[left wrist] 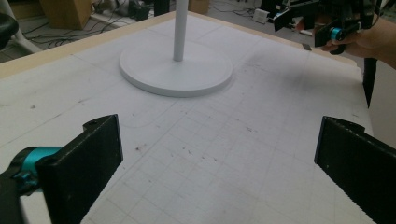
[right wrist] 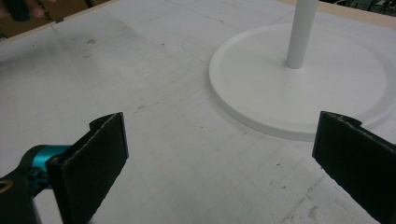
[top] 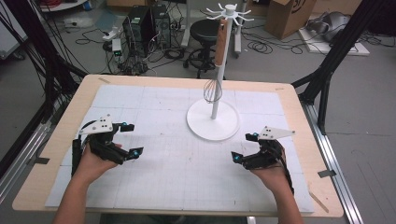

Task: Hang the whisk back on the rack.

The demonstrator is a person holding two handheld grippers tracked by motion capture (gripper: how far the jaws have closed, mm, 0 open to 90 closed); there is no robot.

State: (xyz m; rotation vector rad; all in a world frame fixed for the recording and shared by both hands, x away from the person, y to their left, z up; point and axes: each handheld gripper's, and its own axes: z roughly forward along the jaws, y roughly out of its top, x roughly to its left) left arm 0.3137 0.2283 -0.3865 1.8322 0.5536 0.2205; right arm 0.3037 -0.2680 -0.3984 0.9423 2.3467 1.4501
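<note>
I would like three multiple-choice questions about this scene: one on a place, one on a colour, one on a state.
1. Where is the metal whisk with the wooden handle?
A. Lying on the table
B. Hanging from the white rack with a round base
C. In the left gripper

2. What colour is the gridded mat on the wooden table?
A. White
B. Green
C. Black

3. How are the left gripper and the right gripper?
A. Both shut
B. One shut
C. Both open, holding nothing

Answers: 1 B, its handle hangs from a top hook beside the pole. 2 A, the mat looks white in every view. 3 C, each gripper view shows its jaws wide apart with nothing between them.
</note>
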